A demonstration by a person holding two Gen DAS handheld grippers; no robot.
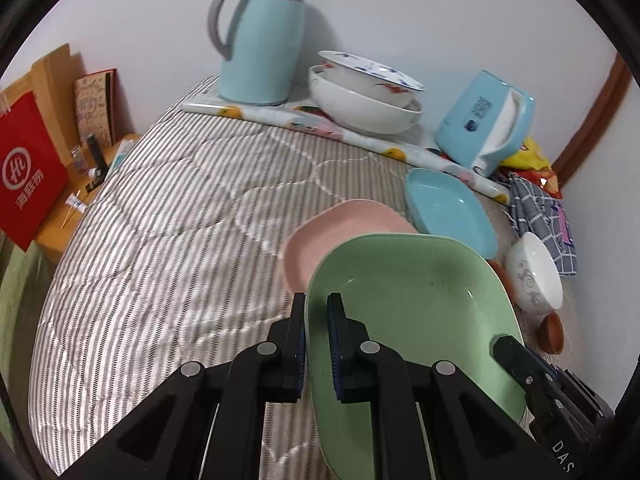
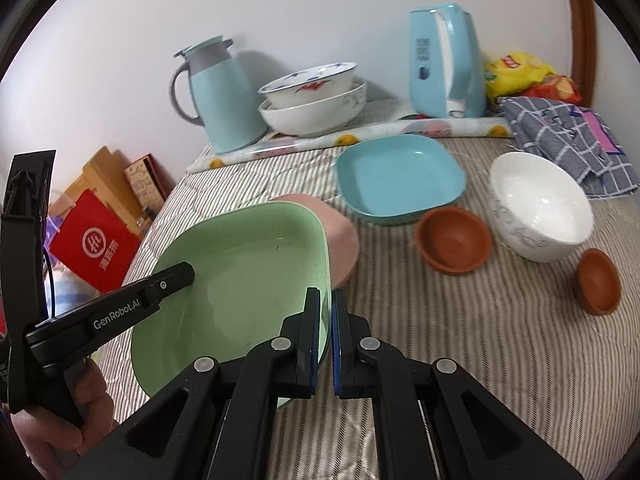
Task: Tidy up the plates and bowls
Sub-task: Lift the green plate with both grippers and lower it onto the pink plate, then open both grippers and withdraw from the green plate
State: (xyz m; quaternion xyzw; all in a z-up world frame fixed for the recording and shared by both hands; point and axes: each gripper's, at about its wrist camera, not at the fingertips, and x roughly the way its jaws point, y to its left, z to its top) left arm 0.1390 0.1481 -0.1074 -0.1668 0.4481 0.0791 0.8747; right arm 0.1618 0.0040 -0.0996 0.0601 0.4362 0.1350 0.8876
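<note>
A green square plate (image 1: 412, 304) (image 2: 244, 272) is held tilted above the striped bedcover by both grippers. My left gripper (image 1: 317, 308) is shut on its left rim. My right gripper (image 2: 326, 304) is shut on its right rim. A pink plate (image 1: 340, 232) (image 2: 340, 236) lies partly under the green one. A blue square plate (image 1: 448, 208) (image 2: 396, 176) lies beyond. A white patterned bowl (image 1: 534, 276) (image 2: 540, 208) and two brown small bowls (image 2: 454, 240) (image 2: 598, 282) sit to the right.
Stacked white bowls (image 1: 364, 96) (image 2: 312, 100), a teal jug (image 1: 260, 40) (image 2: 218, 92) and a blue box (image 1: 486, 120) (image 2: 444, 60) stand at the back by the wall. A checked cloth (image 2: 568, 140) and snack bags (image 2: 520, 72) lie at the right. A red bag (image 1: 28, 176) stands beside the bed.
</note>
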